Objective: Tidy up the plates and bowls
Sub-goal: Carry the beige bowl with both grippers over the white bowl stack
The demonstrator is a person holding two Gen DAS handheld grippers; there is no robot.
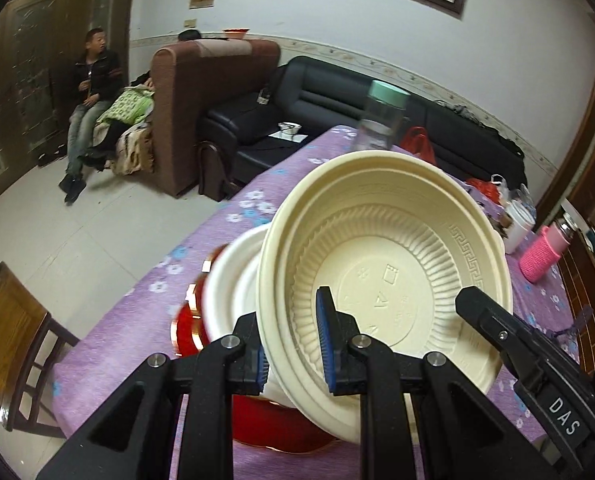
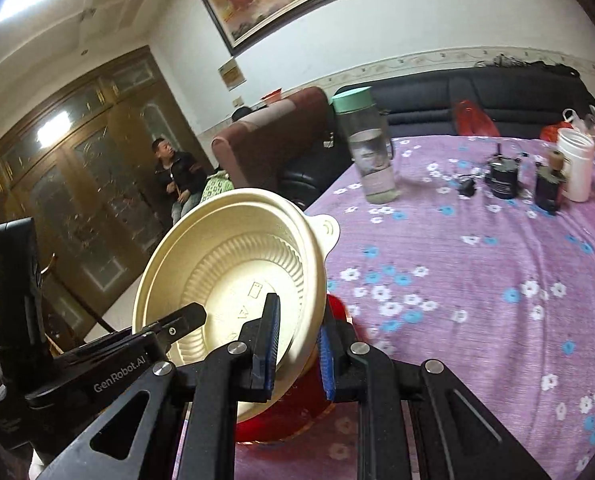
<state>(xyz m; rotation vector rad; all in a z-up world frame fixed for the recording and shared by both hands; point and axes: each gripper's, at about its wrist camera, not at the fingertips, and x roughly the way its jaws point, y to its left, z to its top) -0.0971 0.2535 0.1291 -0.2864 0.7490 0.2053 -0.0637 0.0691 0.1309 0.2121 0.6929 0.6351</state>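
A cream plastic bowl [image 1: 385,256] is tilted up on edge above the purple tablecloth. My left gripper [image 1: 293,344] is shut on its left rim. My right gripper [image 2: 297,344] is shut on the opposite rim of the same bowl [image 2: 233,264]; one right finger [image 1: 493,320] shows in the left wrist view. Behind the bowl lies a white bowl [image 1: 233,280], blurred, over a red plate [image 1: 281,420] with a gold rim. The red plate [image 2: 285,412] also shows under the bowl in the right wrist view.
A clear water bottle [image 2: 371,152] with a green cap stands at the table's far side. A white cup [image 2: 575,164], small dark devices [image 2: 503,178] and a pink-sleeved bottle [image 1: 545,252] stand far right. A wooden chair [image 1: 13,344] stands by the left edge. Sofas and a seated man are behind.
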